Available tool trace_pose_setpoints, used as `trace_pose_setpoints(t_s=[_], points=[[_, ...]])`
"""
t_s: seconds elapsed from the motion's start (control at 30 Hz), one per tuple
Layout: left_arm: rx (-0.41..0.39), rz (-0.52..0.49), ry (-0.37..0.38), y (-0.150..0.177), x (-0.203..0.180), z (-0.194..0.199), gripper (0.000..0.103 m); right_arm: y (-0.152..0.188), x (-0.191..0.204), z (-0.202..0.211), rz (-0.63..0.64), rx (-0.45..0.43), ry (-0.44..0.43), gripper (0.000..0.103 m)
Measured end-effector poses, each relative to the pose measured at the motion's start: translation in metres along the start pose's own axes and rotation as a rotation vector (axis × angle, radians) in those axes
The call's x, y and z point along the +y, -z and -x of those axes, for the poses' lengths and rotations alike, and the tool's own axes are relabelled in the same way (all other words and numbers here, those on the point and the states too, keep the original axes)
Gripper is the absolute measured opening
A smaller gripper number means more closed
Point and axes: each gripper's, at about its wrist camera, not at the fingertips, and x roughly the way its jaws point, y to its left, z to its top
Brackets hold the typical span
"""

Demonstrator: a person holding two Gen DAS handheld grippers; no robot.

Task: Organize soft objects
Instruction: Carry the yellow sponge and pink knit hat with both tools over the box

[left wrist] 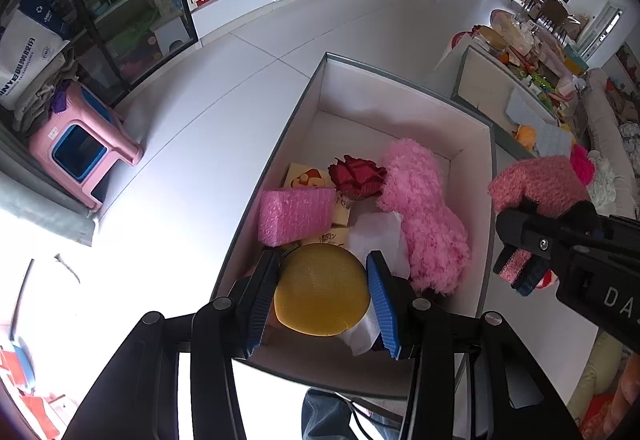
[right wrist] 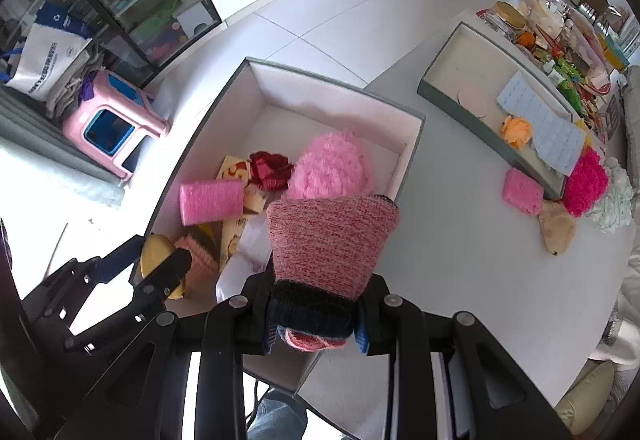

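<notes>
left tongs point(left wrist: 322, 294): clamped on the yellow round sponge point(left wrist: 322, 290), blue pads on its left and right edges; held over the near end of the box point(left wrist: 404, 80), not yet let go.
right tongs point(right wrist: 316, 324): fully closed on the dark cuff of the pink knit piece point(right wrist: 332, 240), which hangs over the box's near right part.
knit piece axis: long axis runs near-to-far in the right wrist view, cuff at the tongs, wide pink end pointing away toward the far wall of the box.
sponge axis: disc, no long axis; flat face turned to the left camera.
in box already: fluffy pink item point(left wrist: 424, 216), pink sponge block point(left wrist: 296, 214), red fabric rose point(left wrist: 358, 176), white soft sheet point(left wrist: 376, 232), yellow printed packs under them.
left outside, right side of bench point(right wrist: 440, 240): small pink sponge point(right wrist: 522, 192), magenta fluffy ball point(right wrist: 586, 182), tan soft piece point(right wrist: 558, 228), pale green-white bundle point(right wrist: 612, 200).
tray point(right wrist: 444, 80), far right: orange fabric flower point(right wrist: 516, 130), light blue padded mat point(right wrist: 540, 124), round pale pad; can't tell if these are to move.
progress: my read, roughly half; two items in hand ready to drop, at least four left on the bench.
</notes>
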Motion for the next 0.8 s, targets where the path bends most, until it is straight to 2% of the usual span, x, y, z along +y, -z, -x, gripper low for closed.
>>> trace_pose_setpoints(t_s=[0.8], points=[[0.047, 0.017, -0.03, -0.008, -0.003, -0.023, 0.047, -0.017, -0.005, -0.02, -0.016, 0.041, -0.003, 0.032]])
